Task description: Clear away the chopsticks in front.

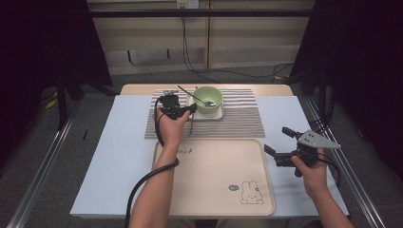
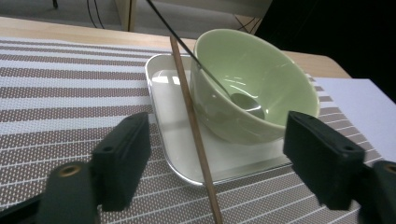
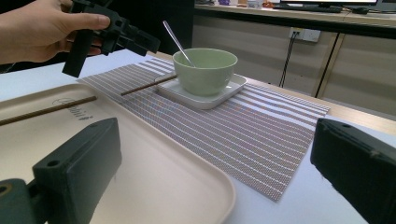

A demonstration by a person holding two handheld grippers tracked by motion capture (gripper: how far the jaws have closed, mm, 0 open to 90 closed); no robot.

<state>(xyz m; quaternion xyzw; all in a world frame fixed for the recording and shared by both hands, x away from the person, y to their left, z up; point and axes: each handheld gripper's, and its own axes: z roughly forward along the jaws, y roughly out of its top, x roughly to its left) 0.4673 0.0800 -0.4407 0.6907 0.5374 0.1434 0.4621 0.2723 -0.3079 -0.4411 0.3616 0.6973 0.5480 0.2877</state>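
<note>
Lab: black curtains (image 1: 47,42); aluminium rails (image 1: 40,166)

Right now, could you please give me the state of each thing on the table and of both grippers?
Green bowl: upright on the white dish, spoon inside.
Spoon: leaning on the bowl's rim.
White dish: flat on the striped mat.
Chopstick: propped on the dish's rim.
Second chopstick: lying on the tray.
Left gripper: open, chopstick between its jaws.
Right gripper: open, holding nothing.

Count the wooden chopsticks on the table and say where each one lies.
2. One chopstick lies flat on the beige tray. The other chopstick leans on the rim of the white plate under the green bowl. None seem hidden.
</note>
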